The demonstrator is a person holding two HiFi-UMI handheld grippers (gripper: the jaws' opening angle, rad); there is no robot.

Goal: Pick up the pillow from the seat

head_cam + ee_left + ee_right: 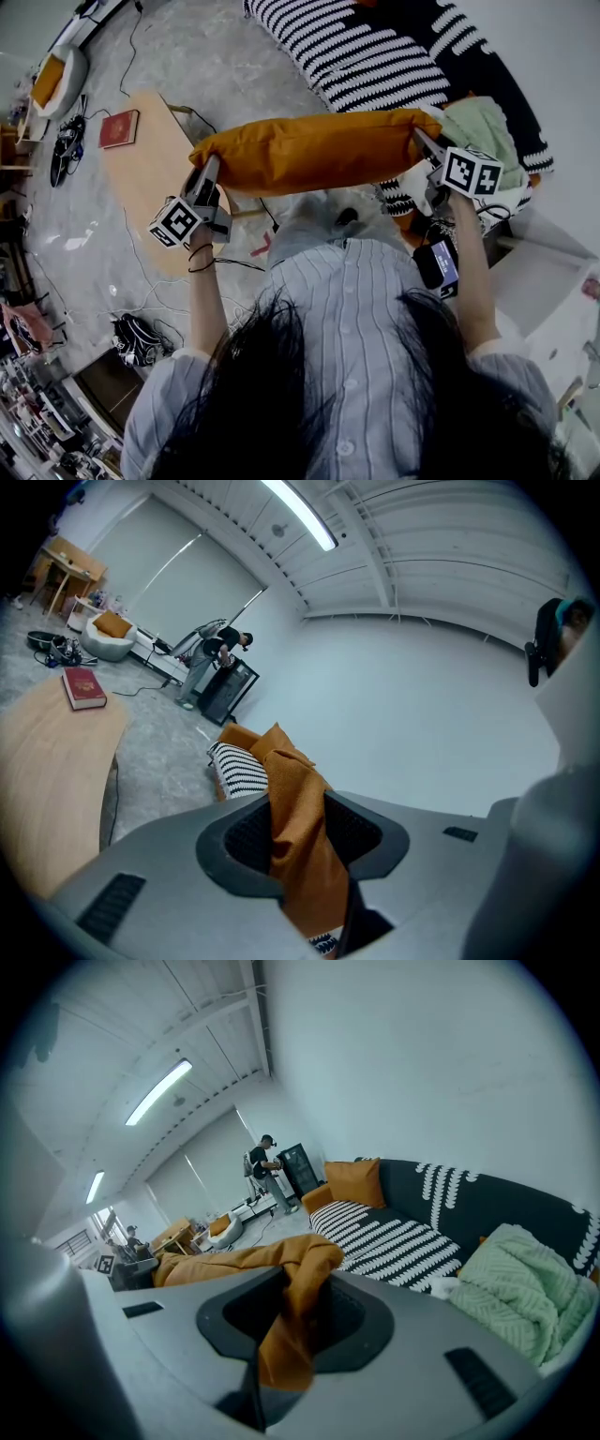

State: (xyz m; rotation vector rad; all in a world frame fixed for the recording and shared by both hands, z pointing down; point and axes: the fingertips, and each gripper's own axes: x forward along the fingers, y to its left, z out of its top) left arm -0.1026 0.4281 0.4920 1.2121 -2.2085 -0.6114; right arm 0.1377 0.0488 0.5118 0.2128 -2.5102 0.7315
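Note:
An orange pillow hangs in the air, stretched lengthwise between my two grippers, in front of the striped seat. My left gripper is shut on the pillow's left corner; in the left gripper view the orange fabric is pinched between the jaws. My right gripper is shut on the right corner, and the fabric bunches between its jaws in the right gripper view.
A light wooden table with a red book stands below the left gripper. A green blanket lies on the seat at right. Cables and bags lie on the floor. A person stands far off.

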